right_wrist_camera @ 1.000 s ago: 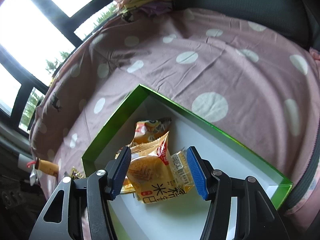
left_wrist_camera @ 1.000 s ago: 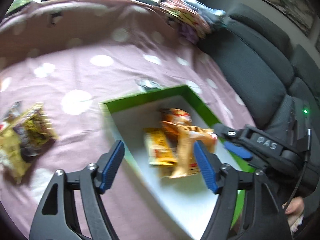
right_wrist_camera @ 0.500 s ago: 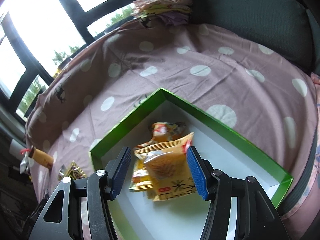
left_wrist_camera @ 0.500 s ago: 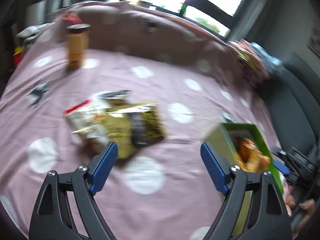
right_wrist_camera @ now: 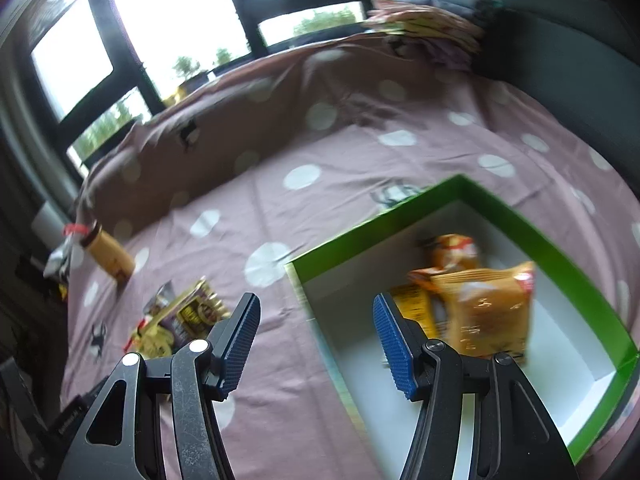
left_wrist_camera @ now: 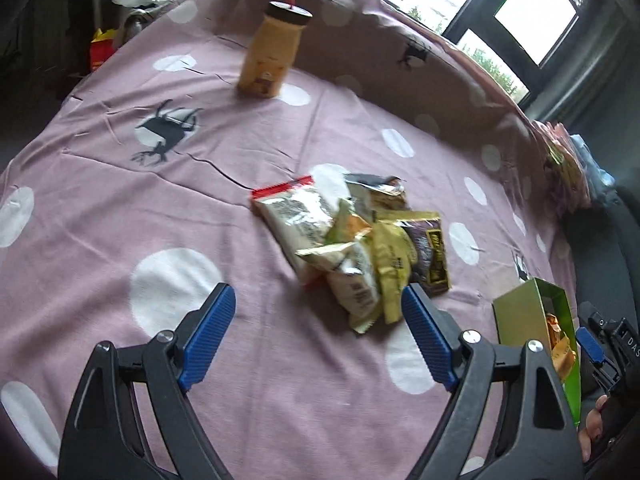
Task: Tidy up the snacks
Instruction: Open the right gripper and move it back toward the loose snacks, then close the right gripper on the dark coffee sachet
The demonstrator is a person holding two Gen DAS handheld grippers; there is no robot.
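Observation:
A pile of several snack packets [left_wrist_camera: 352, 240], yellow, silver and dark, lies on the pink dotted cloth just beyond my left gripper [left_wrist_camera: 316, 320]. That gripper is open wide with only cloth between its blue pads. The green box [right_wrist_camera: 400, 216] with a white inside holds orange snack packets [right_wrist_camera: 488, 304]. My right gripper [right_wrist_camera: 316, 324] is open and empty and hangs over the box's near left wall, with the packets to its right. In the right wrist view the snack pile [right_wrist_camera: 180, 312] lies to the left of the box. The green box [left_wrist_camera: 536, 320] also shows at the left wrist view's right edge.
A tan bottle [left_wrist_camera: 272, 56] with a dark cap stands at the far side of the cloth, also seen as the bottle [right_wrist_camera: 108, 252]. Folded items [right_wrist_camera: 424, 24] are stacked at the far end by a dark grey sofa [right_wrist_camera: 560, 60]. Windows lie behind. A hand [left_wrist_camera: 592, 432] shows at the lower right.
My left gripper swung left from above the box to the loose snack pile, and its jaws widened. My right gripper moved left off the orange packets, which stayed in the box.

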